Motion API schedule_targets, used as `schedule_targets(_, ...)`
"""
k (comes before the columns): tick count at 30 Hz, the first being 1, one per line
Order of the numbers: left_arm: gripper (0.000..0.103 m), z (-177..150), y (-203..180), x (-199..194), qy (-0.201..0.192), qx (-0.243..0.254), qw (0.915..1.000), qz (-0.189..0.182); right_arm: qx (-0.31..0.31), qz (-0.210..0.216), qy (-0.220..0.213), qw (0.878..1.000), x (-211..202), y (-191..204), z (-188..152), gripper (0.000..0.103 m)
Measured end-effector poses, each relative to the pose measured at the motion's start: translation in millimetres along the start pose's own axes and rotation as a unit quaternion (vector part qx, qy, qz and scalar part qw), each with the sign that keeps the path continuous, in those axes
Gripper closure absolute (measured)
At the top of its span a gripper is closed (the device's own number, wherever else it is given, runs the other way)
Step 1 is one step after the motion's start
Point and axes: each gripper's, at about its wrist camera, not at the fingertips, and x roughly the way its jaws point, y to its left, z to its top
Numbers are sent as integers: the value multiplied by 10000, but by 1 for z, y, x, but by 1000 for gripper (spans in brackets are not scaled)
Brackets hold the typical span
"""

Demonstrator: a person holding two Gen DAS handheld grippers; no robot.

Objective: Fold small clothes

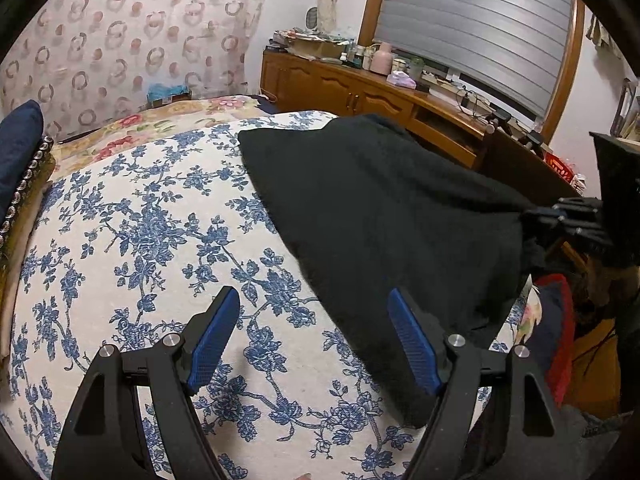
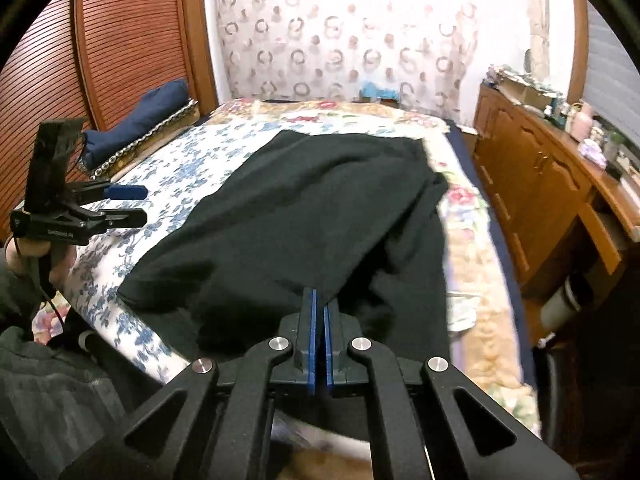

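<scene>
A black garment [image 1: 380, 216] lies spread on the blue-flowered bed cover [image 1: 152, 232]; it also shows in the right wrist view [image 2: 304, 208]. My left gripper [image 1: 314, 300] is open and empty, low over the cover, its right finger at the garment's near left edge. It shows in the right wrist view [image 2: 142, 202] at the far left, left of the garment. My right gripper [image 2: 319, 300] is shut on the garment's near edge and lifts it slightly. It shows in the left wrist view [image 1: 536, 220] at the garment's right corner.
A navy pillow [image 2: 140, 120] lies by the slatted wooden headboard [image 2: 120, 40]. A wooden dresser [image 2: 540, 184] with clutter on top stands right of the bed. A patterned curtain [image 2: 340, 40] hangs behind. A second floral bedspread [image 2: 472, 248] runs along the bed's right side.
</scene>
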Motion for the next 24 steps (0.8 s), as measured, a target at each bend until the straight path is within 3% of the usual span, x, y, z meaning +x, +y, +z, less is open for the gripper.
schedule_targets(5, 25, 1, -5, 3, 51, 24, 9999, -85, 129, -107, 211, 9996, -20, -26, -19, 100)
schedule_targets(11, 25, 1, -14, 8, 136, 111, 9997, -142, 298, -315, 489, 9979, -5, -30, -28, 99)
schedule_targets(14, 25, 1, -19, 10, 167, 153, 9996, -162, 367, -482, 432, 9972, -2, -32, -19, 87)
schedule_targets(16, 25, 0, -22, 13, 199, 168, 9995, -186, 448, -501, 381, 9970, 0, -33, -17, 68)
schedule_targets(19, 25, -1, -25, 17, 269, 164, 9992, -250, 486, -636, 363, 9961, 12, -27, -19, 50)
schedule_targets(24, 25, -5, -34, 26, 427, 205, 9982, -355, 674, -638, 540, 9942, 30, -32, -29, 44)
